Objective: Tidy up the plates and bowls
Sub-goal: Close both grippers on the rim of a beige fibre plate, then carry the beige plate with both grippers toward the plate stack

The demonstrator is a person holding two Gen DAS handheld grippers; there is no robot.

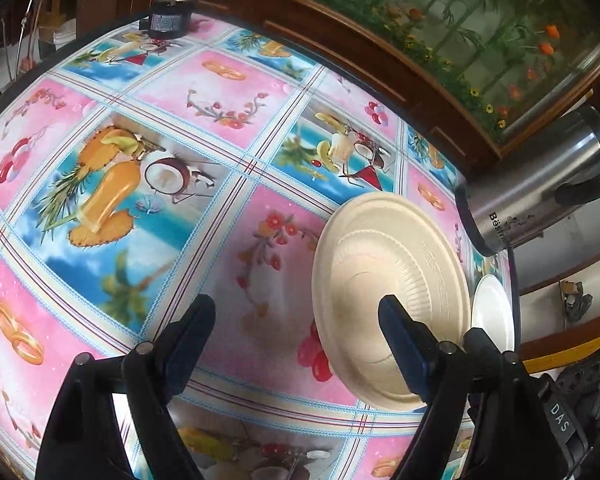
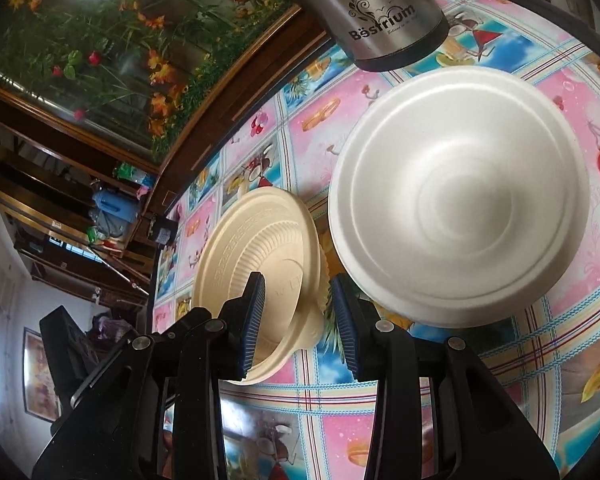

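Observation:
A cream plate lies on the patterned tablecloth, with a white bowl just beyond it at the table's right edge. My left gripper is open and empty above the cloth, its right finger over the cream plate's near part. In the right wrist view the cream plate sits on a stack of cream dishes, and the white bowl lies upside down beside it. My right gripper is open, its jaws standing on either side of the cream stack's rim without closing on it.
A steel Bestrium flask stands at the table's edge behind the dishes; it also shows in the right wrist view. A black round object sits at the far corner. A wooden-framed flower panel runs along the table's far side.

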